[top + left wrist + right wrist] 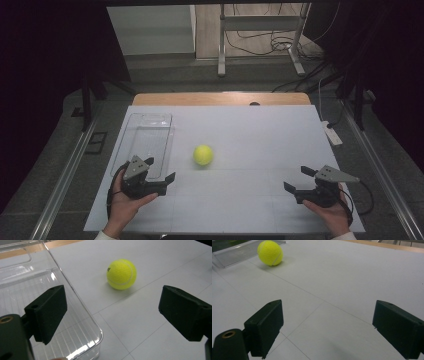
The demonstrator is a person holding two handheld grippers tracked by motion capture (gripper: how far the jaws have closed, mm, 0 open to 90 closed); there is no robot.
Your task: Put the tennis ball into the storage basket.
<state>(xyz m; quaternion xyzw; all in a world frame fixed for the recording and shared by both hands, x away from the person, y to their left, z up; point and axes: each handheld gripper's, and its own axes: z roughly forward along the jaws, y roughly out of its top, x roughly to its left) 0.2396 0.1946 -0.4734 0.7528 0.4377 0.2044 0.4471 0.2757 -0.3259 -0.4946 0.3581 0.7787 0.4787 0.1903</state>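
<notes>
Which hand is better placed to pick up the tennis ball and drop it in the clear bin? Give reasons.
Probably left. The left gripper is open, nearer the tennis ball and beside the clear bin. The right gripper, also open, sits farther from both.

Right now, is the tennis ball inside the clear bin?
No, the tennis ball lies on the white table beside the clear bin.

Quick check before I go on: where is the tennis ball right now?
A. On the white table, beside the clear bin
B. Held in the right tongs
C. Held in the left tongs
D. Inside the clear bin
A: the tennis ball rests on the white table, just right of the clear bin, with both tongs open and empty.
</notes>
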